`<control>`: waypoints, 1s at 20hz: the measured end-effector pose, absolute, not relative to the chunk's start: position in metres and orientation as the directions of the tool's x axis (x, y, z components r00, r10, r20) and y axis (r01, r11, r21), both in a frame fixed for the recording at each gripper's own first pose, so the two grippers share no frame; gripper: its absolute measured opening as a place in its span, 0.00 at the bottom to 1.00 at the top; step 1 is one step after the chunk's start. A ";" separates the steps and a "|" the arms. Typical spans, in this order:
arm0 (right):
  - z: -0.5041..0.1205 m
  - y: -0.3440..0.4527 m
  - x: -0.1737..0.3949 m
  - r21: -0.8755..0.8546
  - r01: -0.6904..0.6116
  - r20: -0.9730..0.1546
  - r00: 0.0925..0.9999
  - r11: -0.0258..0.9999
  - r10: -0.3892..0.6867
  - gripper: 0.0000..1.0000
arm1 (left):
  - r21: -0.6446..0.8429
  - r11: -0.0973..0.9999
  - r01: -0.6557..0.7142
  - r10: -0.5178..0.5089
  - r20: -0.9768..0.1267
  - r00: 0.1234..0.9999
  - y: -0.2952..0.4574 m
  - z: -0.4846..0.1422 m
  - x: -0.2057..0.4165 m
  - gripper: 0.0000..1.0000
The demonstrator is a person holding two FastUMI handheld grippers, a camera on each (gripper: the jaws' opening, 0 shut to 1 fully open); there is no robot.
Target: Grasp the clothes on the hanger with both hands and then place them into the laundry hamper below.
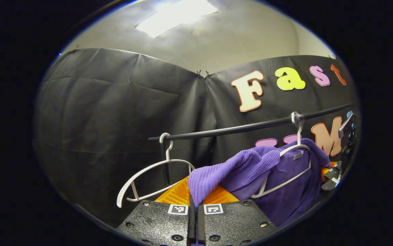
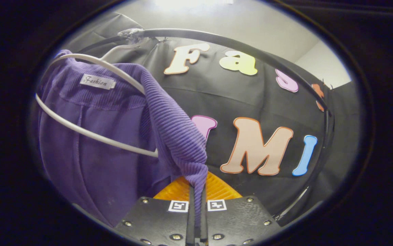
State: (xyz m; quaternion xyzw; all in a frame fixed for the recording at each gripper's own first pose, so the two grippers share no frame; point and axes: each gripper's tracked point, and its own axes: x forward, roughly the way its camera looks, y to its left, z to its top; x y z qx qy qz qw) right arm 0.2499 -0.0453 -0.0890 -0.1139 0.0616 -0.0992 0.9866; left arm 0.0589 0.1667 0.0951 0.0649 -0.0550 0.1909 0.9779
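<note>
The purple ribbed knit garment hangs on a white plastic hanger, whose hook sits on the black horizontal rail near the rail's right end in the left gripper view. One ribbed part of the garment is pulled away from the hanger toward the left gripper. Its two fingers stand almost together, and the cloth edge goes down into the narrow gap between them, so it seems to pinch the fabric.

In the right gripper view the same garment is draped over the white hanger, with a small white label on the collar. A ribbed fold comes down from the hanger's shoulder into the right gripper, which is also nearly closed with the purple cloth between its fingers.

Farther along the rail, close to its left end in the left gripper view, hangs a second white plastic hanger with nothing on it. Behind everything is the black cloth wall.

I judge that the grasp with both grippers is made, one on each side of the garment. What is left is most of the task: the garment is on its hanger, so it must be slipped off and lowered into the laundry hamper. I cannot tell how the hamper lies under the rail.
</note>
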 end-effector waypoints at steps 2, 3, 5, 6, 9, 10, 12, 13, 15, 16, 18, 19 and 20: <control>-0.080 -0.055 0.257 -0.245 0.205 -0.073 0.971 0.948 -0.229 0.06 | 0.102 0.919 -0.382 0.367 0.136 0.920 0.170 0.097 0.062 0.05; -0.075 -0.058 0.260 -0.249 0.215 -0.059 0.970 0.944 -0.236 0.06 | 0.100 0.918 -0.384 0.370 0.138 0.919 0.173 0.097 0.063 0.05; -0.064 -0.066 0.266 -0.260 0.232 -0.029 0.968 0.937 -0.248 0.06 | 0.106 0.914 -0.392 0.375 0.151 0.915 0.179 0.101 0.068 0.03; -0.057 -0.070 0.269 -0.266 0.242 -0.011 0.967 0.933 -0.254 0.06 | 0.109 0.912 -0.397 0.378 0.158 0.912 0.182 0.103 0.071 0.05; -0.047 -0.073 0.281 -0.283 0.248 0.021 0.967 0.926 -0.253 0.06 | 0.113 0.908 -0.402 0.381 0.173 0.908 0.191 0.107 0.078 0.03; -0.046 -0.074 0.284 -0.290 0.247 0.025 0.968 0.925 -0.251 0.06 | 0.118 0.906 -0.407 0.384 0.176 0.906 0.194 0.107 0.081 0.03; -0.047 -0.072 0.291 -0.298 0.246 0.033 0.968 0.922 -0.248 0.06 | 0.131 0.902 -0.411 0.386 0.179 0.905 0.201 0.106 0.088 0.01; -0.048 -0.071 0.295 -0.299 0.245 0.036 0.969 0.922 -0.246 0.06 | 0.136 0.902 -0.410 0.386 0.174 0.906 0.204 0.103 0.090 0.01; -0.050 -0.069 0.301 -0.307 0.243 0.039 0.969 0.920 -0.243 0.06 | 0.138 0.902 -0.410 0.389 0.155 0.908 0.206 0.094 0.096 0.04; -0.050 -0.068 0.304 -0.313 0.241 0.041 0.970 0.919 -0.240 0.06 | 0.138 0.902 -0.409 0.390 0.145 0.909 0.209 0.087 0.098 0.02; -0.054 -0.068 0.310 -0.314 0.236 0.040 0.971 0.920 -0.236 0.06 | 0.136 0.903 -0.408 0.393 0.126 0.911 0.211 0.076 0.100 0.03; -0.056 -0.069 0.314 -0.314 0.235 0.033 0.971 0.920 -0.237 0.06 | 0.135 0.904 -0.406 0.392 0.115 0.913 0.211 0.071 0.101 0.03; -0.059 -0.071 0.318 -0.314 0.235 0.026 0.971 0.920 -0.239 0.06 | 0.134 0.906 -0.402 0.391 0.105 0.914 0.209 0.065 0.101 0.02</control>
